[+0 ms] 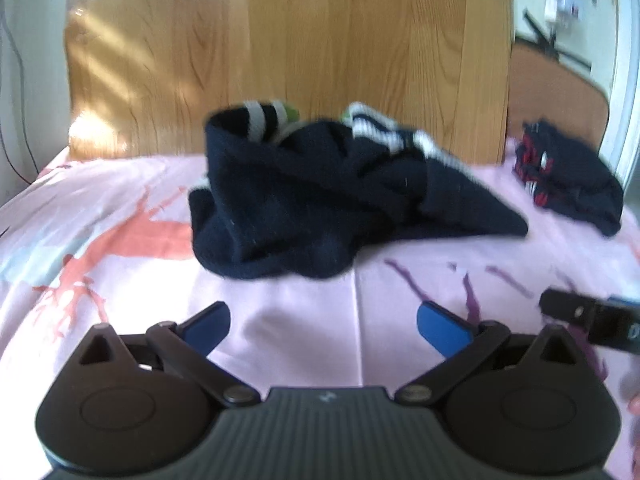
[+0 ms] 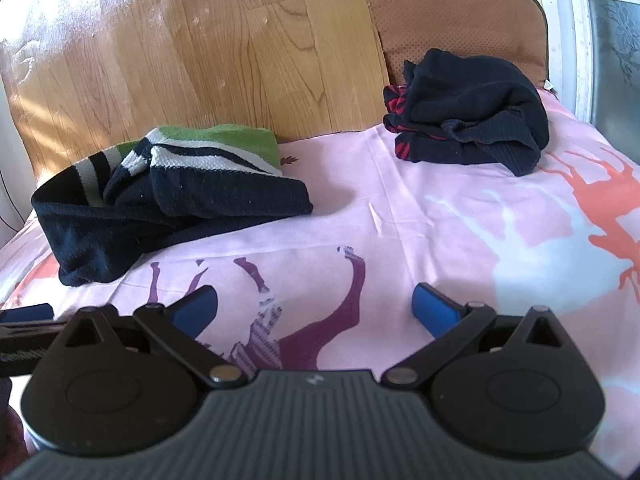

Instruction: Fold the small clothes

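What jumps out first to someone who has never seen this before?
Two open grippers, left and right, hover with blue pads over a pink sheet. A crumpled navy sweater with green and white stripes lies ahead by the wooden board; a second dark bundle sits far right.

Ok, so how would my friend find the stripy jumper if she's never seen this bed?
Look at the pink sheet with deer shapes, in front of the wooden board. Two dark bundles lie on it; the stripy jumper is the one right by the board. It alone has a green band and white stripes, while the other bundle, near the brown cushion, shows red.
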### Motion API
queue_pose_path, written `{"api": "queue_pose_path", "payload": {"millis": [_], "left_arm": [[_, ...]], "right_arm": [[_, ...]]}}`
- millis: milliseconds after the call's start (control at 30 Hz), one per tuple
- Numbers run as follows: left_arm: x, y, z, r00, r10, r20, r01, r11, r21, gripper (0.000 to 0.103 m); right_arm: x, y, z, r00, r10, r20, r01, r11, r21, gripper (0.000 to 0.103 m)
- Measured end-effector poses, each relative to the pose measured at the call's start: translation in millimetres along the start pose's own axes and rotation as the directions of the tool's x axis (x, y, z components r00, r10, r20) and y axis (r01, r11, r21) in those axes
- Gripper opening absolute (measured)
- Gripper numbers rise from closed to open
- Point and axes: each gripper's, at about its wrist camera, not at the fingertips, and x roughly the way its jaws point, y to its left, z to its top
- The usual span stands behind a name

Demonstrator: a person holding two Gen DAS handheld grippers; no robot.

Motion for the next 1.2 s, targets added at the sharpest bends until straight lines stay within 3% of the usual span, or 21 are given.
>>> {"api": "queue_pose_path", "payload": {"millis": [133, 200, 233, 300, 367, 400, 533, 633, 700, 767, 833, 933, 967, 1000, 1033, 1100, 1133, 1200], "left_arm": [[-7, 6, 0, 0.998, -0.018, 0.062, 0.020, 0.999, -0.031, 0.103], [-7, 6, 3, 0.997, -0.029, 0.066, 0.031, 0.999, -0.034, 0.103], [-8, 7, 2, 0.997, -0.036, 0.070, 0.039, 0.999, -0.034, 0.103], [-11, 10, 2, 0.994, -0.054, 0.090, 0.058, 0.997, -0.046, 0.103], [-15, 17, 2, 0.991, -0.068, 0.112, 0.076, 0.995, -0.069, 0.103], [-16, 23, 4, 0.990, -0.078, 0.118, 0.089, 0.992, -0.089, 0.103], [-17, 40, 8, 0.989, -0.066, 0.133, 0.088, 0.982, -0.165, 0.102], [-16, 57, 12, 0.987, -0.076, 0.143, 0.108, 0.966, -0.234, 0.102], [-15, 69, 14, 0.983, -0.109, 0.145, 0.146, 0.949, -0.279, 0.102], [-15, 80, 21, 0.973, -0.168, 0.157, 0.209, 0.931, -0.298, 0.103], [-15, 86, 32, 0.968, -0.182, 0.173, 0.227, 0.930, -0.288, 0.103], [-1, 89, 59, 0.978, -0.156, 0.140, 0.191, 0.940, -0.284, 0.103], [8, 90, 67, 0.981, -0.155, 0.115, 0.182, 0.940, -0.288, 0.103], [22, 89, 75, 0.986, -0.151, 0.076, 0.167, 0.943, -0.288, 0.097], [38, 88, 80, 0.989, -0.145, 0.019, 0.145, 0.948, -0.284, 0.063], [68, 88, 85, 0.981, -0.154, -0.117, 0.117, 0.954, -0.275, 0.017], [76, 94, 86, 0.974, -0.176, -0.139, 0.127, 0.945, -0.302, 0.015], [68, 108, 87, 0.977, -0.195, -0.087, 0.156, 0.929, -0.335, 0.012]], "right_arm": [[-2, -1, 0, 1.000, 0.008, 0.016, -0.008, 1.000, 0.008, 0.101], [-4, 0, -2, 0.999, 0.018, 0.036, -0.018, 1.000, 0.003, 0.088], [-5, 0, -2, 0.999, 0.023, 0.042, -0.023, 1.000, 0.001, 0.078], [-5, 0, -1, 0.998, 0.038, 0.044, -0.038, 0.999, 0.000, 0.046], [-4, 1, 3, 0.997, 0.063, 0.051, -0.062, 0.998, -0.015, 0.026], [-5, 4, 7, 0.995, 0.079, 0.066, -0.077, 0.996, -0.040, 0.023], [-11, 30, 30, 0.976, 0.149, 0.159, -0.118, 0.975, -0.190, 0.024], [-2, 52, 50, 0.965, 0.197, 0.175, -0.146, 0.952, -0.268, 0.027], [12, 62, 64, 0.963, 0.233, 0.135, -0.189, 0.943, -0.273, 0.049], [28, 73, 71, 0.963, 0.245, 0.111, -0.208, 0.940, -0.272, 0.056], [40, 82, 71, 0.966, 0.243, 0.086, -0.208, 0.933, -0.294, 0.056], [52, 91, 69, 0.969, 0.235, 0.075, -0.198, 0.922, -0.333, 0.054], [56, 92, 69, 0.972, 0.226, 0.072, -0.189, 0.921, -0.340, 0.044], [58, 90, 69, 0.973, 0.219, 0.073, -0.182, 0.923, -0.339, 0.027], [59, 90, 71, 0.976, 0.204, 0.073, -0.167, 0.923, -0.346, 0.014], [52, 86, 79, 0.975, 0.182, 0.126, -0.128, 0.928, -0.351, 0.013], [45, 82, 85, 0.972, 0.167, 0.164, -0.101, 0.931, -0.350, 0.012], [28, 67, 100, 0.963, 0.142, 0.231, -0.061, 0.944, -0.324, 0.011]]}}
